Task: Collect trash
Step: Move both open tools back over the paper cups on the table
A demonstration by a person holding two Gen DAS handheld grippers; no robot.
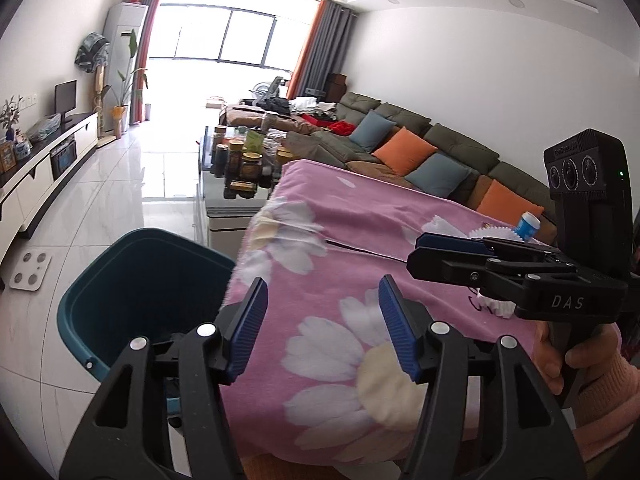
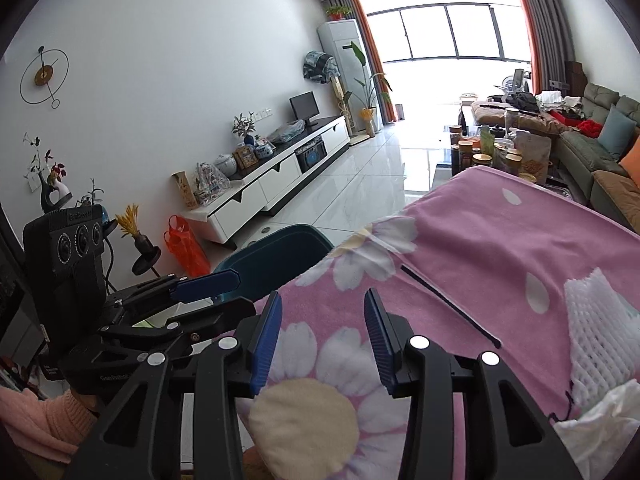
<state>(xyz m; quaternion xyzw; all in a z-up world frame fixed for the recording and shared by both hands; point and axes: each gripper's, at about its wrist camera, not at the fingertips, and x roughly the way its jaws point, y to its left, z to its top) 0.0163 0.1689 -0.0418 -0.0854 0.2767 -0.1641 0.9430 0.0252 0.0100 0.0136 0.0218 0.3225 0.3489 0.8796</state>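
Observation:
A teal trash bin (image 1: 132,300) stands on the floor at the left edge of a table under a pink flowered cloth (image 1: 360,240); it also shows in the right wrist view (image 2: 276,256). My left gripper (image 1: 323,320) is open and empty over the cloth's near left corner. My right gripper (image 2: 322,336) is open and empty over the cloth. On the cloth lie a black thin stick (image 2: 448,304), a white foam net (image 2: 596,320), crumpled white tissue (image 2: 600,428), and a blue-and-white small cup (image 1: 527,227) at the far right.
A coffee table with several jars (image 1: 248,160) stands beyond the cloth. A long sofa with cushions (image 1: 420,148) runs along the right. A white TV cabinet (image 2: 280,176) lines the left wall, with an orange plastic bag (image 2: 186,246) beside it. A white scale (image 1: 32,270) lies on the floor.

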